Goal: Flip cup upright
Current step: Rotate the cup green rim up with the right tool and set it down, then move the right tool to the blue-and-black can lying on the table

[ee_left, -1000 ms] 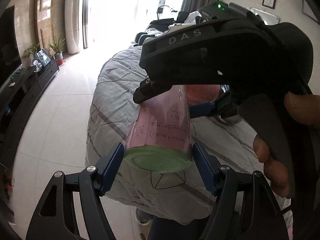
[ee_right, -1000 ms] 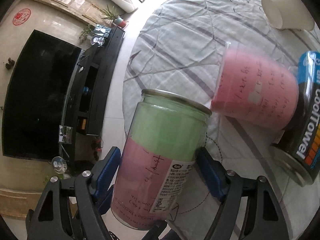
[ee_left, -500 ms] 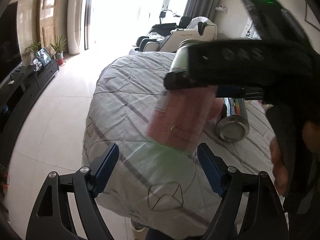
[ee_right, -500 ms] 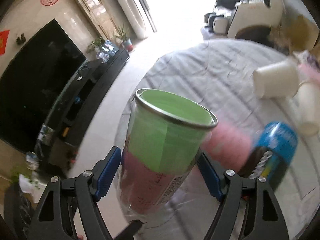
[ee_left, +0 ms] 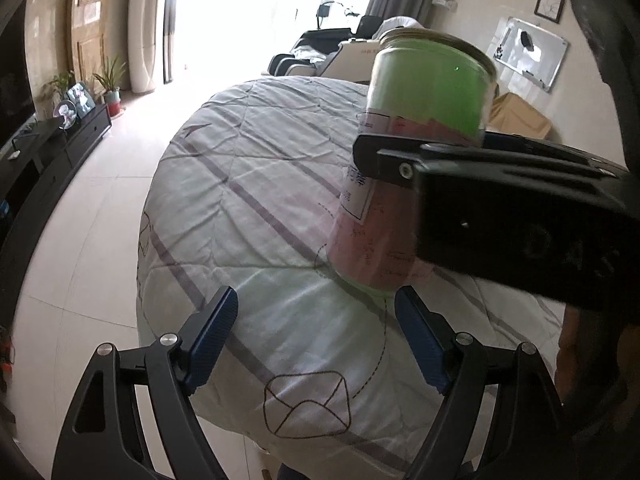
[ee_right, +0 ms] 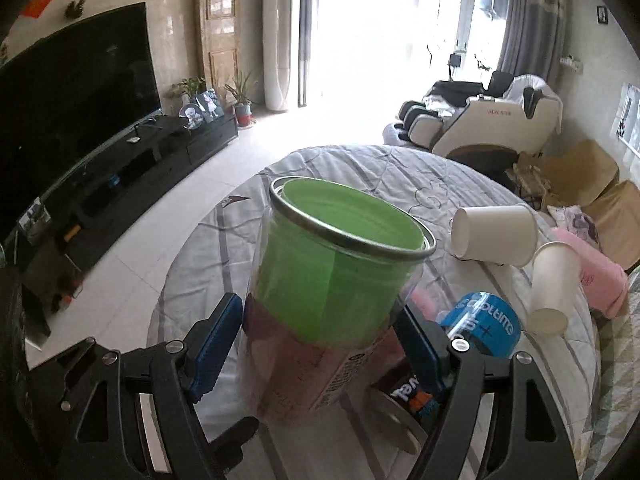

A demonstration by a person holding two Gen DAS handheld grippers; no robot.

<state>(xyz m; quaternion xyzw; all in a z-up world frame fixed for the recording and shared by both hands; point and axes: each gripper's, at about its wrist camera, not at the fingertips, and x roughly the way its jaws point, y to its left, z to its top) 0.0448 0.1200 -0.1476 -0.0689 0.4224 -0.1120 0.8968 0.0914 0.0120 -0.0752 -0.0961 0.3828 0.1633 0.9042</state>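
Observation:
The cup [ee_right: 340, 280] is a clear cylinder with a metal rim, green paper in its upper part and pink paper below. It stands nearly upright, mouth up, between the blue pads of my right gripper [ee_right: 320, 340], which is shut on it. In the left wrist view the cup [ee_left: 420, 128] is held by the right gripper's black body, its base just above or touching the quilted table cover [ee_left: 248, 200]. My left gripper [ee_left: 316, 336] is open and empty, in front of and below the cup.
Behind the cup lie two white paper cups [ee_right: 496, 232] on their sides, a blue can [ee_right: 480, 324], a pink cup [ee_right: 424, 304] and a pink cloth [ee_right: 600, 272]. A TV stand [ee_right: 152, 156] lines the left wall; a massage chair [ee_right: 488, 120] stands behind the table.
My left gripper let go of the cup and pulled back. My right gripper turned the cup from tilted to nearly upright, mouth up, and lowered it toward the table.

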